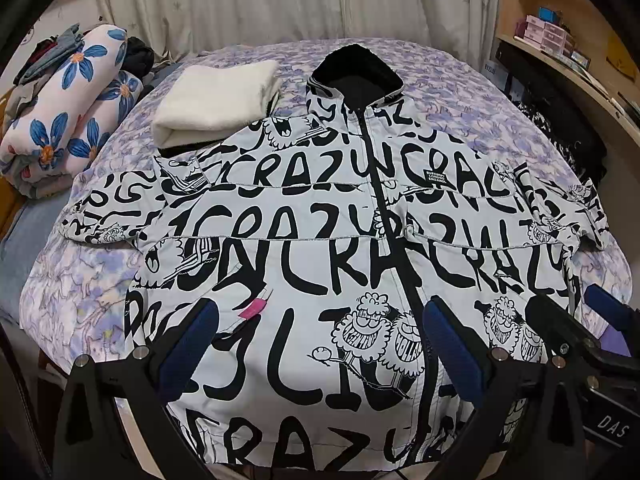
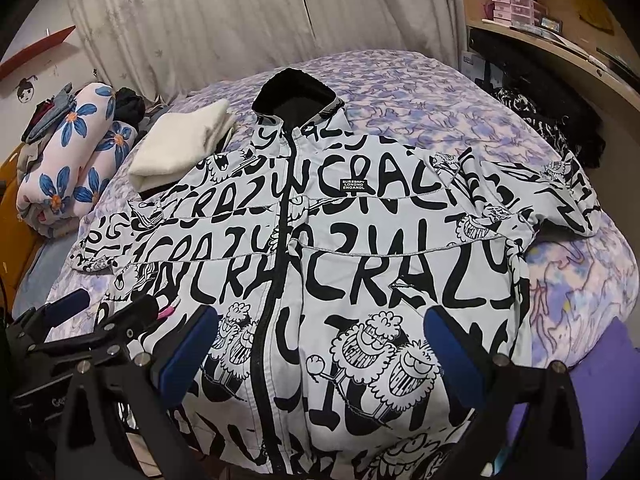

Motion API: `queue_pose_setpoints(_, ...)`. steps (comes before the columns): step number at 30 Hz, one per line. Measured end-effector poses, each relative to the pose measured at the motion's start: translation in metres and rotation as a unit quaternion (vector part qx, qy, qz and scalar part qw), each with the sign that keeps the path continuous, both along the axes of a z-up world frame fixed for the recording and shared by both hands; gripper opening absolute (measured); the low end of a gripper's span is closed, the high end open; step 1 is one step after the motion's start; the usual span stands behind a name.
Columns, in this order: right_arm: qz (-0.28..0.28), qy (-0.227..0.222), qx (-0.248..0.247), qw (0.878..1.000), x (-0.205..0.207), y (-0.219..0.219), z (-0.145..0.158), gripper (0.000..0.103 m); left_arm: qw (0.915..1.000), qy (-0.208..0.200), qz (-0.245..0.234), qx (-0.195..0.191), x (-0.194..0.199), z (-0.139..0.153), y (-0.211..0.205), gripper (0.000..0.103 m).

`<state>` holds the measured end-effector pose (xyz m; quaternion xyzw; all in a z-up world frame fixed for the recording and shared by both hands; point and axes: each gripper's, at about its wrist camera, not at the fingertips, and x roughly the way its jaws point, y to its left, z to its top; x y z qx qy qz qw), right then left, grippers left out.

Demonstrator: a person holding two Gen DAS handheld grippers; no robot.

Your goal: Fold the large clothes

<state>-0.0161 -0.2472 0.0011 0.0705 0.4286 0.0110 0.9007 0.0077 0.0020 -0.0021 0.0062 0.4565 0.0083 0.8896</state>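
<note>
On the bed (image 1: 80,300), a big jacket (image 1: 320,220) is lying flat, zipped up.

Both grippers are hanging over its bottom edge. The left gripper (image 1: 316,344) is holding its jaws wide, and the right gripper (image 2: 320,344) is too. A white towel (image 1: 216,100) is sitting folded beside the jacket's shoulder.

The jacket (image 1: 320,240) carries a repeated black hand-lettered print reading "CRAZY" across its white panels. A small black chest label (image 2: 353,184) beside the zipper reads "BUREBRPY LONDNO ENGANDL" in white capitals. In the left wrist view, the black body of the right tongs (image 1: 610,432) bears white letters "DAS"; the remainder is cut off.
</note>
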Motion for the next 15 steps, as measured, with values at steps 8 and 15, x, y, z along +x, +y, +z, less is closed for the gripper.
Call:
queue_pose_setpoints(8,0.005,-0.003,0.011,1.000,0.011,-0.001,0.009,0.103,0.9999,0.006,-0.015,-0.005,0.008,0.005,-0.005,0.101)
queue_pose_setpoints(15,-0.001,-0.039,-0.018,0.999,0.022,-0.013,0.032,0.103,0.9992,-0.008,-0.037,-0.008,0.022,0.023,-0.019,0.101)
